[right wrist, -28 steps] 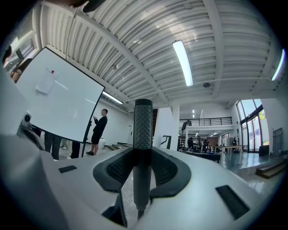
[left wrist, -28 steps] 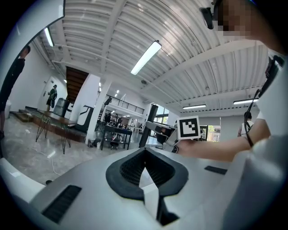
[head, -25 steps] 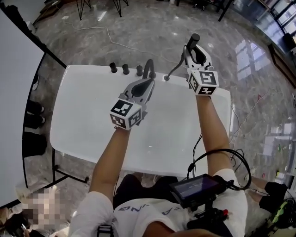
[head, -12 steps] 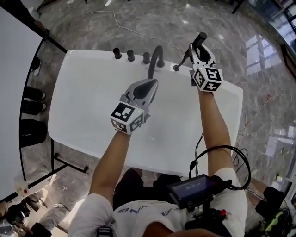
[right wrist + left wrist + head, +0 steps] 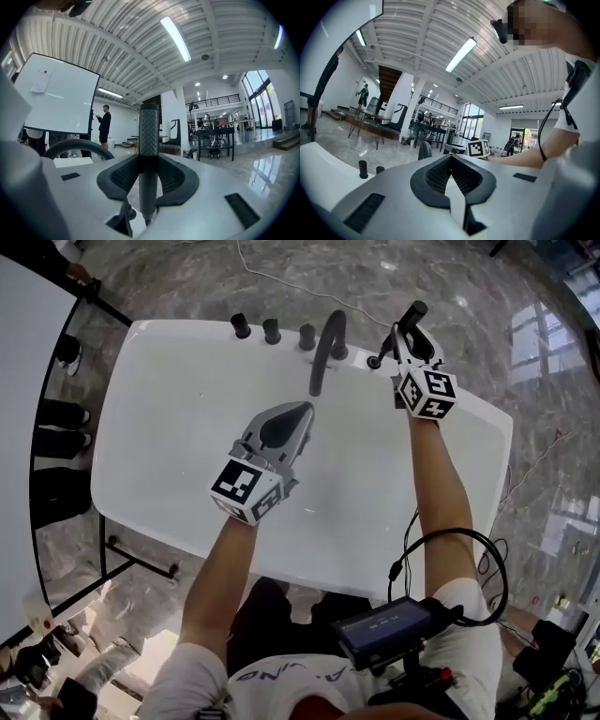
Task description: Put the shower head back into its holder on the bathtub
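Note:
The shower head (image 5: 413,313) is a dark stick with a textured upper part (image 5: 149,129). It stands upright in my right gripper (image 5: 405,329), whose jaws are shut on its handle (image 5: 148,185). In the head view this gripper is over the far right rim of the white bathtub (image 5: 169,362), just right of the black spout (image 5: 327,351). A short link runs from the shower head down to a small dark fitting (image 5: 374,362) on the rim. My left gripper (image 5: 300,411) hovers over the tub's middle, shut and empty (image 5: 450,159).
Three black knobs (image 5: 271,330) stand in a row on the far rim, left of the spout. A whiteboard (image 5: 23,399) stands at the tub's left. A cable lies on the marble floor (image 5: 525,296) beyond the tub. People stand in the hall behind.
Both grippers have sunk towards the tub. The right one, with the shower head, is now close to the rim fitting; the left one hangs lower over the basin.

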Available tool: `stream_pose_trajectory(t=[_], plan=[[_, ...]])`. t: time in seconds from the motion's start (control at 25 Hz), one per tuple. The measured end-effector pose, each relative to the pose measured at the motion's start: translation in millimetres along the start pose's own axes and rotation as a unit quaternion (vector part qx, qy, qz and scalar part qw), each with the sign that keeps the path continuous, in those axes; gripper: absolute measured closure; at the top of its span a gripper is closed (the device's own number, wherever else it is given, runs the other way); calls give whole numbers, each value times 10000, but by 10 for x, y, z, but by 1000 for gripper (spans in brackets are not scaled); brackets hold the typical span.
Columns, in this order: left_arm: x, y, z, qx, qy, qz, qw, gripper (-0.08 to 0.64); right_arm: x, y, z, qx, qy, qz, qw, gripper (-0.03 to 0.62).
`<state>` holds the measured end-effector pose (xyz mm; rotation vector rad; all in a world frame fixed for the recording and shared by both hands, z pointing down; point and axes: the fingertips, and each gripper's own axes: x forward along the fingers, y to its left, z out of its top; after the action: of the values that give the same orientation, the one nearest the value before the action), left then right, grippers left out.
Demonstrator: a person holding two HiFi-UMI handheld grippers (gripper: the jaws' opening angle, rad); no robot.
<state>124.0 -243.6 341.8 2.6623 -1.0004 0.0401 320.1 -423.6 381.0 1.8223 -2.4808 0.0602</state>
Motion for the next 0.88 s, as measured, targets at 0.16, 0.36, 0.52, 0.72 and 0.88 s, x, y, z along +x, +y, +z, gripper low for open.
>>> stream_pose_trajectory(t=[0.16, 0.36, 0.52, 0.72, 0.88], plan=[[-71, 144, -158, -68, 13, 139, 9999, 543, 91, -41, -302, 18, 56, -23, 10000, 468], [-141, 300, -418, -134, 36, 266, 9996, 543, 209, -116, -647, -3, 180, -91, 9998, 468], [-195, 418, -661, -236, 135, 342, 9990, 543, 297, -177, -906, 84, 277, -175, 9994, 468], [-275, 516, -866, -340, 232, 422, 9983, 543, 345, -160, -1127, -28, 421, -184, 9989, 468], [-317, 565, -918, -377, 277, 445, 9979, 543, 367, -162, -1238, -43, 525, -218, 9984, 468]])
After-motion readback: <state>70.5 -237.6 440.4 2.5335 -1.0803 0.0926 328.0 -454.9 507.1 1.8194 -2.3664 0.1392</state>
